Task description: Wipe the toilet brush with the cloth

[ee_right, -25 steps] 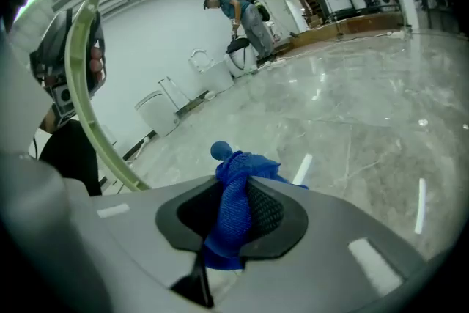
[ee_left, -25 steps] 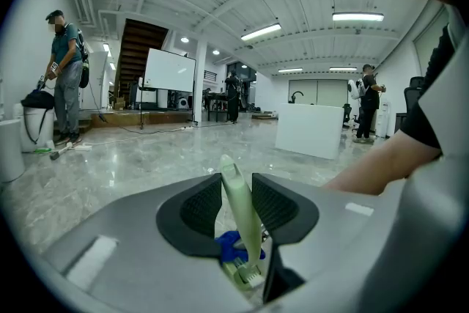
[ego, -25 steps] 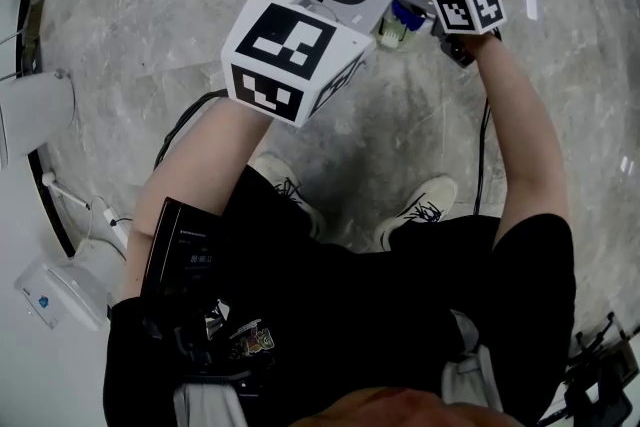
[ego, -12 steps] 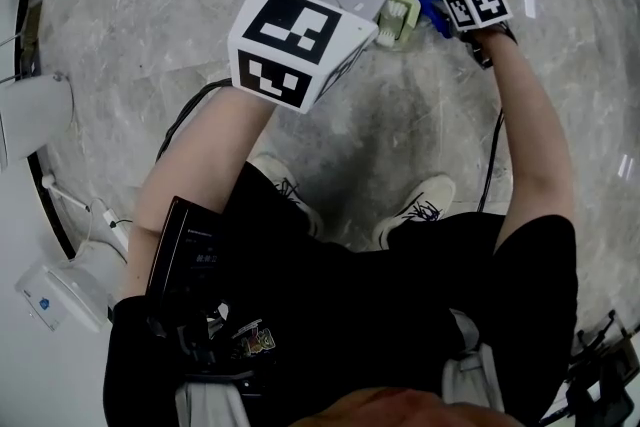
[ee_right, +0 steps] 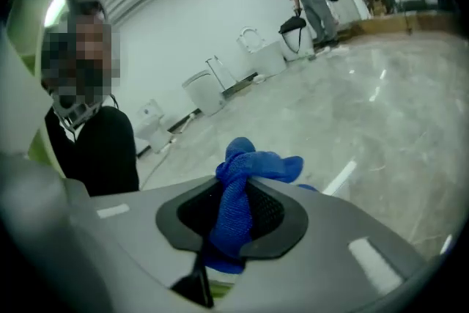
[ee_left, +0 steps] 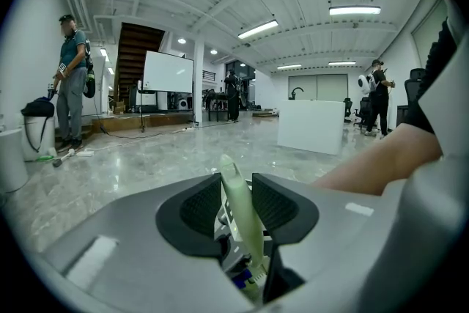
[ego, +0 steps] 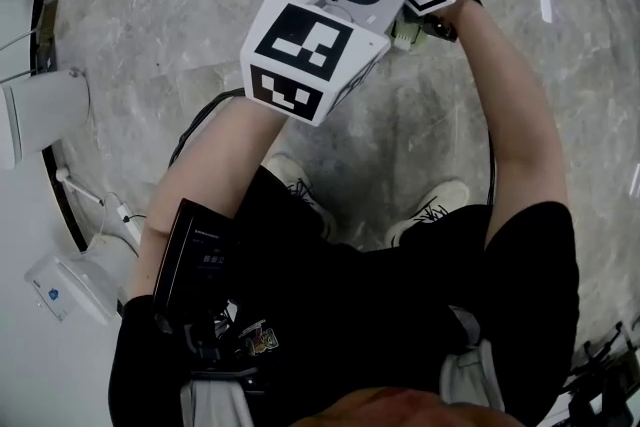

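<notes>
The toilet brush (ee_left: 239, 220) is clamped in the left gripper (ee_left: 237, 188), the cloth (ee_right: 233, 220) in the right gripper (ee_right: 236, 194). Firm strokes just beyond the left jaws are advised.

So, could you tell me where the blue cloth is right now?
The blue cloth is pinched between the right gripper's jaws, at the head view's top centre, beside the pale green toilet brush.
</notes>
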The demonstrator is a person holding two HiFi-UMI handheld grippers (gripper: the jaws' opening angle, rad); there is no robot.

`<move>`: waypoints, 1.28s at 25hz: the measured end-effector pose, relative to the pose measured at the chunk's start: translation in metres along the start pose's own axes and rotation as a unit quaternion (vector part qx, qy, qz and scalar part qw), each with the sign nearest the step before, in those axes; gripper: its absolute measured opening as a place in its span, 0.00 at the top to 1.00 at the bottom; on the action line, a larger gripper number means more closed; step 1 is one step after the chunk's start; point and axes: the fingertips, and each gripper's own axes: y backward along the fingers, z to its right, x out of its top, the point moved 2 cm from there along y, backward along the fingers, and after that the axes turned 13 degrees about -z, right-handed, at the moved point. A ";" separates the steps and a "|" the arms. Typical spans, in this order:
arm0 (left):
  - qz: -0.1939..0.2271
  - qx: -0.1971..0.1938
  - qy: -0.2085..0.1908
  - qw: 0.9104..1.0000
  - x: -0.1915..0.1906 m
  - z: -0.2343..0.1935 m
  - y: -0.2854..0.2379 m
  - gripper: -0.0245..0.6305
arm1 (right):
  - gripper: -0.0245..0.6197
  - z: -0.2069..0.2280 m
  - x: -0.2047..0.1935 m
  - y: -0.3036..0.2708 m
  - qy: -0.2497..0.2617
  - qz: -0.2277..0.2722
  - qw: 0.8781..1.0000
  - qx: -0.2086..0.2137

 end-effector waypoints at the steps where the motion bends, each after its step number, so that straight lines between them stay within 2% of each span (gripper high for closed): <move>1: -0.001 0.000 0.000 1.000 -0.001 0.000 0.000 0.74 | 0.84 -0.008 -0.003 -0.007 -0.010 -0.009 0.999 0.037; 2: -0.001 -0.001 0.000 1.000 -0.003 0.001 0.000 0.74 | 0.84 -0.010 -0.009 -0.012 -0.020 -0.019 0.998 0.054; 4: 0.000 -0.004 -0.003 1.000 -0.005 0.002 0.002 0.74 | 0.84 -0.003 -0.020 -0.016 -0.031 -0.031 0.998 0.035; 5: 0.001 -0.004 -0.005 1.000 -0.007 0.002 0.003 0.74 | 0.84 0.006 -0.024 -0.014 -0.038 -0.026 0.999 0.006; 7: 0.002 -0.006 -0.007 1.000 -0.008 0.003 0.005 0.74 | 0.84 0.038 -0.031 0.003 -0.070 0.012 0.993 -0.092; 8: 0.002 -0.007 -0.008 1.000 -0.009 0.002 0.005 0.74 | 0.84 0.058 -0.037 0.017 -0.097 0.035 0.983 -0.152; 10: 0.002 -0.007 -0.009 1.000 -0.008 0.002 0.007 0.74 | 0.84 0.093 -0.059 0.048 -0.159 0.067 0.952 -0.253; 12: 0.004 -0.008 -0.011 1.000 -0.008 0.003 0.008 0.74 | 0.84 0.110 -0.092 0.069 -0.204 0.056 0.929 -0.304; 14: 0.004 -0.008 -0.012 1.000 -0.008 0.003 0.008 0.74 | 0.84 0.112 -0.131 0.073 -0.210 0.004 0.924 -0.319; 16: 0.004 -0.009 -0.011 1.000 -0.008 0.005 0.005 0.74 | 0.84 0.101 -0.175 0.065 -0.180 -0.075 0.932 -0.305; 18: 0.003 -0.010 -0.011 1.000 -0.009 0.008 0.001 0.74 | 0.84 0.074 -0.212 0.047 -0.123 -0.139 0.951 -0.248; 19: 0.003 -0.010 -0.012 1.000 -0.009 0.010 0.000 0.74 | 0.84 0.058 -0.223 0.039 -0.100 -0.151 0.960 -0.212; 21: 0.003 -0.012 -0.012 1.000 -0.008 0.012 -0.001 0.74 | 0.84 0.028 -0.229 0.030 -0.089 -0.147 0.971 -0.166; 23: 0.006 -0.014 -0.009 1.000 -0.004 0.012 -0.003 0.74 | 0.84 0.007 -0.217 0.034 -0.108 -0.111 0.975 -0.157; 25: 0.010 -0.019 -0.005 1.000 -0.001 0.012 -0.003 0.74 | 0.84 -0.005 -0.197 0.043 -0.157 -0.035 0.976 -0.148; 28: 0.013 -0.026 0.006 1.000 0.000 0.014 -0.004 0.75 | 0.84 -0.010 -0.180 0.050 -0.258 0.094 0.956 -0.104; 30: 0.014 -0.033 0.016 0.999 0.002 0.016 -0.006 0.75 | 0.84 -0.016 -0.165 0.065 -0.261 0.154 0.949 -0.084; 32: 0.013 -0.039 0.016 0.999 0.001 0.018 -0.007 0.75 | 0.84 -0.024 -0.140 0.087 -0.230 0.198 0.950 -0.070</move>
